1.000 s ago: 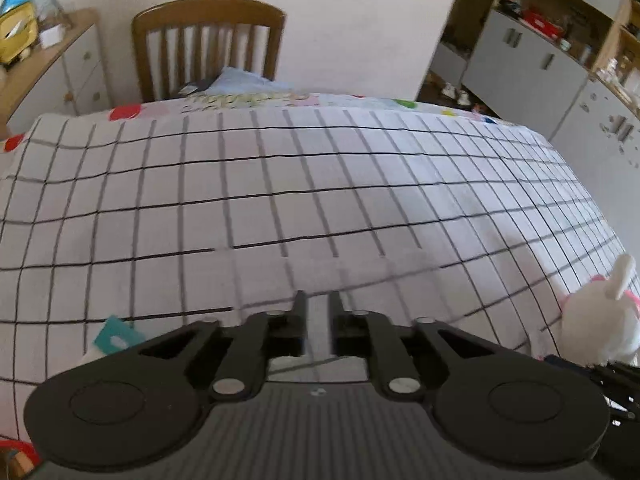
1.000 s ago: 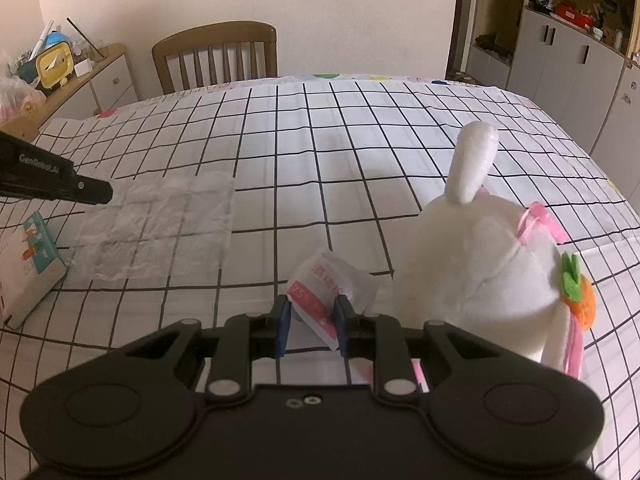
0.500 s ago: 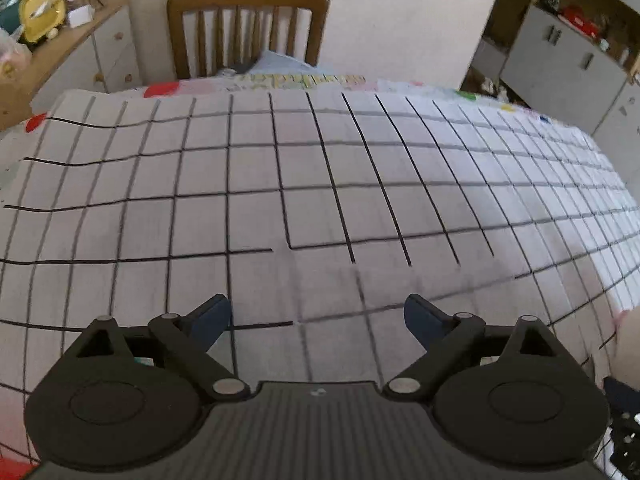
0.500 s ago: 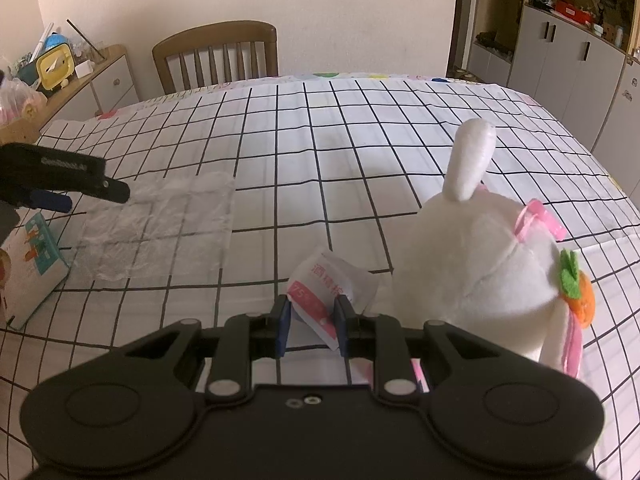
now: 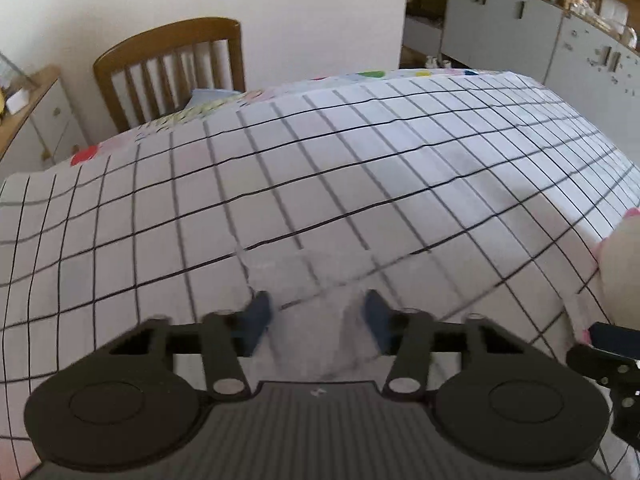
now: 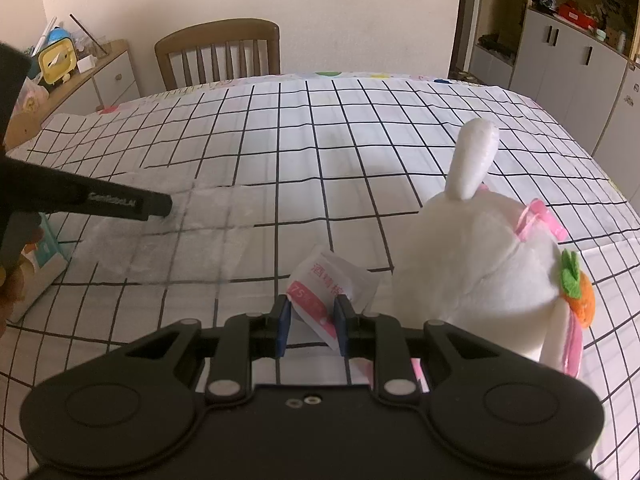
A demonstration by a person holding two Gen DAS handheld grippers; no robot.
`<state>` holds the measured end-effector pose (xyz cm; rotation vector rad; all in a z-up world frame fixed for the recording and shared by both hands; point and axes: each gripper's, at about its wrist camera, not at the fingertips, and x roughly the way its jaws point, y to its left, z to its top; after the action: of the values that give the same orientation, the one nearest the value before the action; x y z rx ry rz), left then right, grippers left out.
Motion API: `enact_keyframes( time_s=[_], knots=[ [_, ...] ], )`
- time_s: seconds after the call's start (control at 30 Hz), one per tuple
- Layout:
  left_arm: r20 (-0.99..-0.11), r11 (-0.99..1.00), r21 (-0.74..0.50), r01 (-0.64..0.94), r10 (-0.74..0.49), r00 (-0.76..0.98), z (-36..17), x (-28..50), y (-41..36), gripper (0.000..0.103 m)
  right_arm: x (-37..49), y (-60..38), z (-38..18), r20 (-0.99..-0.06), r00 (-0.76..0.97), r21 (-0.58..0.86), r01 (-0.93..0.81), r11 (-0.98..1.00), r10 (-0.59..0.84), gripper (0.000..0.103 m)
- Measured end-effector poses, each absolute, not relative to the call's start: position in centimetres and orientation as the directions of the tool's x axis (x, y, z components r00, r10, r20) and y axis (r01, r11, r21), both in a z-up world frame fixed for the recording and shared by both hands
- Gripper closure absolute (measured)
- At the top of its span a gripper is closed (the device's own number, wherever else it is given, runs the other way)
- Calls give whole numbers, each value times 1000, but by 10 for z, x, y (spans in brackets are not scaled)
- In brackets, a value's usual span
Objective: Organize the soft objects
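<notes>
A thin translucent wipe sheet [image 6: 188, 232] lies flat on the checked tablecloth [image 6: 320, 140]. My left gripper [image 5: 316, 322] is open, its blue-padded fingers straddling the sheet [image 5: 304, 280]; it also shows as a black bar in the right wrist view [image 6: 120, 204] over the sheet's left part. My right gripper [image 6: 310, 322] is shut on a white and pink wipe packet [image 6: 324, 288]. A white plush rabbit [image 6: 488, 264] with a pink bow and a carrot stands just right of the packet; its edge shows in the left wrist view [image 5: 620, 264].
A teal and white booklet [image 6: 44, 264] lies at the table's left edge. A wooden chair [image 6: 218, 52] stands at the far side. A sideboard with a yellow clock [image 6: 56, 60] is at far left, grey cabinets [image 6: 560, 56] at right.
My left gripper opened from shut, then narrowed somewhat, and moved rightward over the sheet. My right gripper and the packet stayed still.
</notes>
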<state>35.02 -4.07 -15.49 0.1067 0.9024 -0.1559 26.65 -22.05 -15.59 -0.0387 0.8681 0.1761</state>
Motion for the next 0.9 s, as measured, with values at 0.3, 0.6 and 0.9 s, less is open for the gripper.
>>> enact_keyframes(
  time_s=[0.3, 0.6, 0.9],
  knots=[
    [-788, 981, 6, 192, -114, 606, -150, 341, -48, 95, 264, -221, -151, -752, 643, 33, -176, 984, 141, 88],
    [-754, 979, -35, 200, -157, 637, -121, 317, -52, 97, 252, -228, -131, -728, 664, 72, -171, 983, 169, 98],
    [-737, 982, -75, 174, -172, 654, -91, 285, -48, 96, 227, -231, -102, -685, 692, 116, -206, 972, 229, 101]
  ],
)
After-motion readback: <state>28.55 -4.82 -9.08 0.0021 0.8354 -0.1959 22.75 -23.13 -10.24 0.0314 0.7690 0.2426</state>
